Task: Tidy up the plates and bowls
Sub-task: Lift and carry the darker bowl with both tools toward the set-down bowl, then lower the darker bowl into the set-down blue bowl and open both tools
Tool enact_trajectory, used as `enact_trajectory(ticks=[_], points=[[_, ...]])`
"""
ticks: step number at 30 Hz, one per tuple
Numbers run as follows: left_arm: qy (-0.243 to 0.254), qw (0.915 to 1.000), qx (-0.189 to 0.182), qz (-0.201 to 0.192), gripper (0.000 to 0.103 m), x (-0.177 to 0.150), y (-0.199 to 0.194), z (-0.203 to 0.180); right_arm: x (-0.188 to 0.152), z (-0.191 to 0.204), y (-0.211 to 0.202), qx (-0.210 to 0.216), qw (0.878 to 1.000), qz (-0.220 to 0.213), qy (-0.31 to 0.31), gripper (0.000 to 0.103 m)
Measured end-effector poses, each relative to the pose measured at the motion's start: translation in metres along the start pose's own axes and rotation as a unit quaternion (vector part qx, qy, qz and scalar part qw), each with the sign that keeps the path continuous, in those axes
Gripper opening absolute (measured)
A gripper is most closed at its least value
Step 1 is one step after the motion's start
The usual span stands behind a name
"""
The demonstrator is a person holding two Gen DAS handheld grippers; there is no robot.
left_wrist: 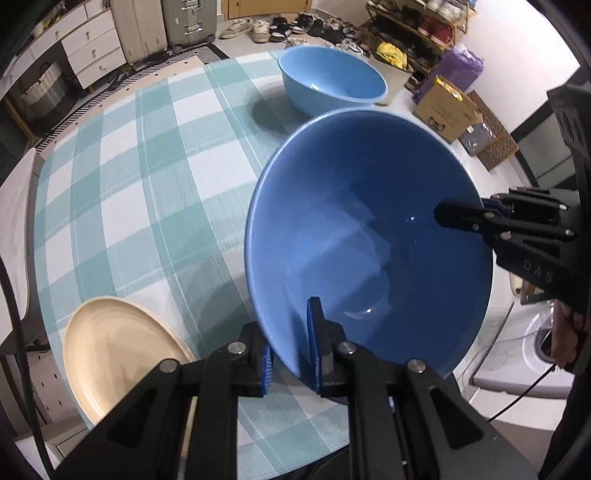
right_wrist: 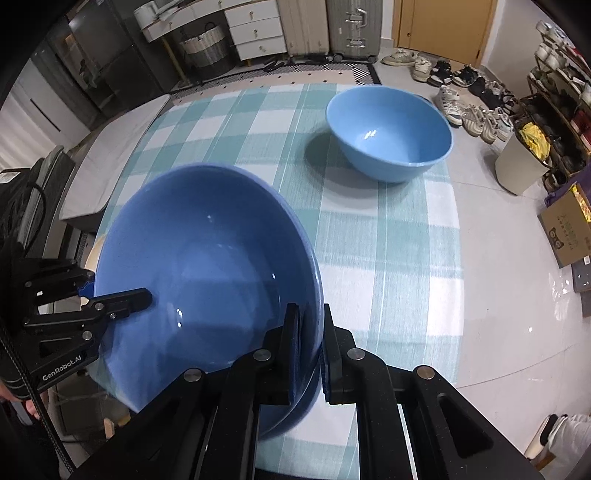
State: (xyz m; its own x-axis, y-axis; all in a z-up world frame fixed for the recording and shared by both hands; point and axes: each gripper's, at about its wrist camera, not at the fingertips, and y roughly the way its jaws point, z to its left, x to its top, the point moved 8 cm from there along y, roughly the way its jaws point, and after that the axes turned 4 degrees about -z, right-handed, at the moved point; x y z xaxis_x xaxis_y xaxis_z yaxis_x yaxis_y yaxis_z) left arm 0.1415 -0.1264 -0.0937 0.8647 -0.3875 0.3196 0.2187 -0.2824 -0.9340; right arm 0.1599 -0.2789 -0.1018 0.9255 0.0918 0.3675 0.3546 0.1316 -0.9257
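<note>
Above the checked surface, a deep, round, glossy mid-blue bowl [left_wrist: 369,236] hangs tilted, gripped on opposite sides of its rim by both grippers. Its smooth glazed inside catches small white glints and curves down to a flat circular base. The left gripper [left_wrist: 291,354] is closed down to a narrow gap on the rim at about 6 o'clock in the left wrist view: one ribbed blue pad presses the outer wall, the other lies against the inner wall. The right gripper [right_wrist: 310,354] pinches the opposite rim in the same way, its black angular fingers nearly together with the thin bowl wall between them; in the left wrist view it reaches in from 3 o'clock.

A second round bowl, paler sky-blue and glossy [left_wrist: 332,79], stands upright on the surface at about 12 o'clock, well apart from the held one, casting a soft shadow to its left. A cream, matte, shallow round plate with a raised rim [left_wrist: 110,350] lies at 8 o'clock near the surface's edge, partly hidden by the left gripper's black body.

The surface itself is round and covered by a woven cloth in teal-and-white gingham checks [left_wrist: 147,184], its fine ribbed weave visible. Beyond it, on a pale tiled floor, stand a ribbed silver hard-shell suitcase [right_wrist: 354,27], a loose row of shoes [left_wrist: 280,27] and an open brown cardboard box [left_wrist: 447,107].
</note>
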Motion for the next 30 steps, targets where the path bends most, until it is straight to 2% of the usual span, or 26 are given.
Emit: enact_trajectory(ticks=[8,15,20,25,30], points=[[0.047,0.9955,0.082,0.0,0.016,-0.02,0.018,-0.004,-0.026,0.003,0.015,0.022,1.0,0.008,0.005,0.01],[0.071,0.9912,0.111,-0.009,0.019,-0.03,0.028,-0.011,-0.041,0.002,0.022,0.01,1.0,-0.014,0.005,0.01],[0.098,0.9833,0.152,-0.02,0.025,-0.036,0.036,-0.014,-0.052,0.002,0.026,-0.009,1.0,-0.025,-0.008,0.01],[0.087,0.9858,0.143,-0.017,0.028,-0.04,0.046,-0.012,-0.057,0.004,0.027,-0.027,0.998,-0.039,-0.031,0.01],[0.08,0.9873,0.136,-0.019,0.032,-0.043,0.052,-0.013,-0.06,0.005,0.024,-0.025,0.998,-0.046,-0.035,0.01]])
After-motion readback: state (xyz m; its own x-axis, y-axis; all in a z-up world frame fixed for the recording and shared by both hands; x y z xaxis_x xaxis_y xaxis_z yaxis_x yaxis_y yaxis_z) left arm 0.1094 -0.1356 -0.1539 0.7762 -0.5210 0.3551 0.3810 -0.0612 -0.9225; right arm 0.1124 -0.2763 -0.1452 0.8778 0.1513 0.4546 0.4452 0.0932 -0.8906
